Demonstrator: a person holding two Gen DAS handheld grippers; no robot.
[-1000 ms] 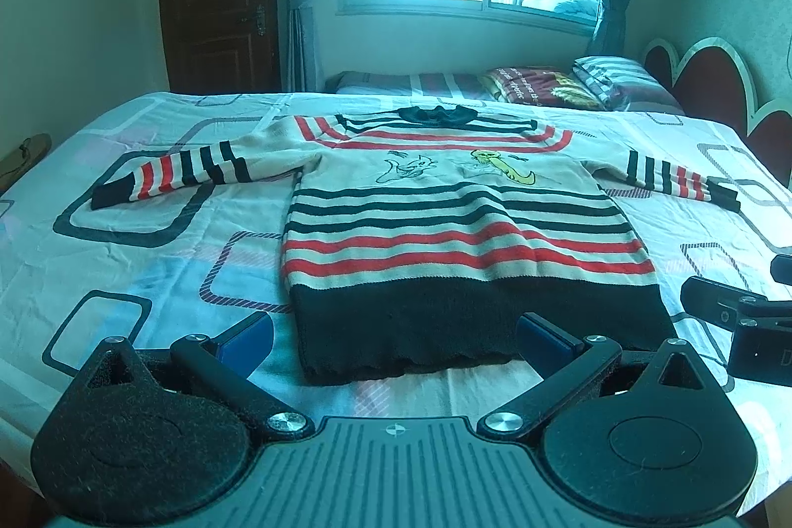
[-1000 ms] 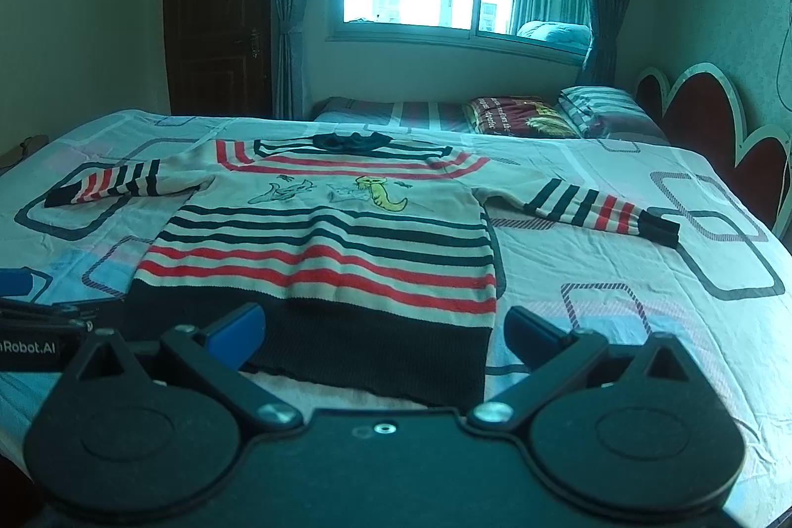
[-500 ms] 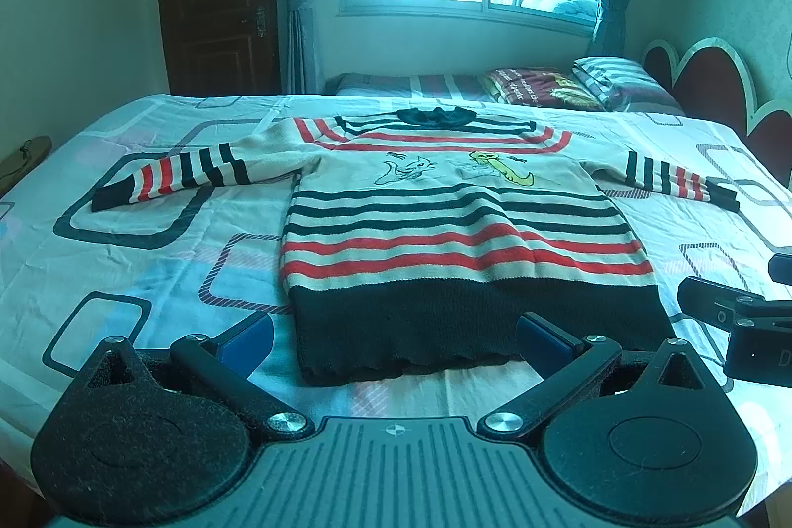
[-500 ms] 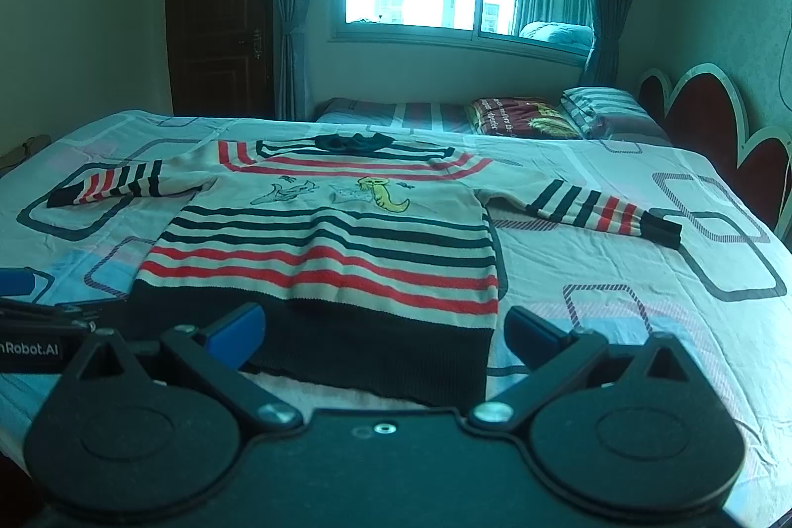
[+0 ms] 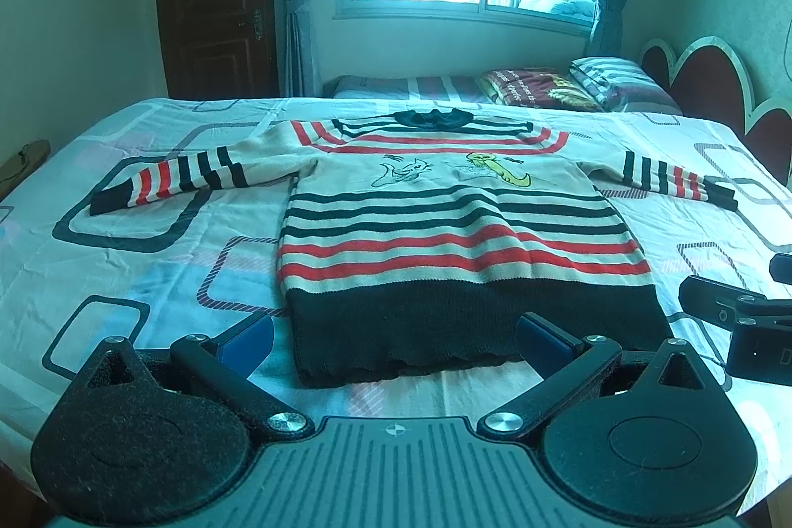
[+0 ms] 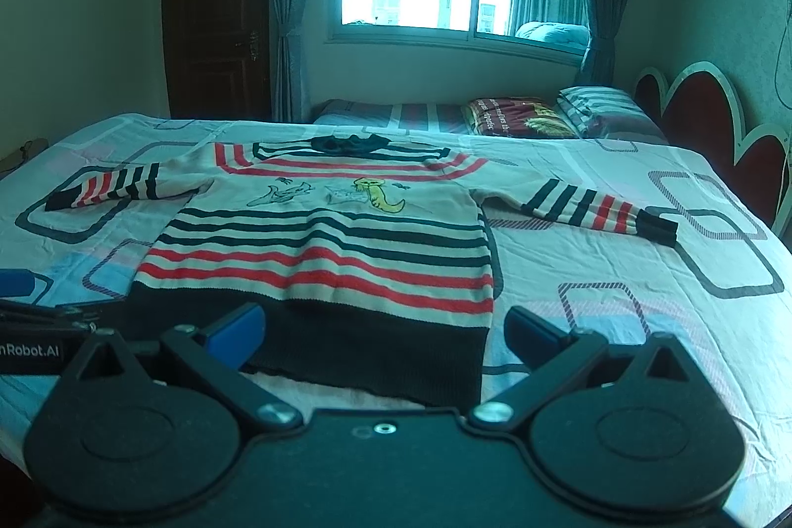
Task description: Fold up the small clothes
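Observation:
A small striped sweater (image 5: 460,231) lies flat and face up on the bed, both sleeves spread out, its dark hem nearest me; it also shows in the right wrist view (image 6: 326,251). My left gripper (image 5: 393,337) is open and empty, just in front of the hem near its left half. My right gripper (image 6: 383,330) is open and empty, in front of the hem's right corner. Each gripper shows at the edge of the other's view: the right one (image 5: 737,320), the left one (image 6: 34,330).
The bed (image 5: 123,261) has a white sheet with square patterns. Pillows (image 5: 539,90) and a folded blanket lie at the far side by a red headboard (image 5: 713,82). A window, curtains and a dark door stand behind.
The right wrist view has tilted up a little, so the sweater sits lower in it. The left gripper and the sweater have hardly moved.

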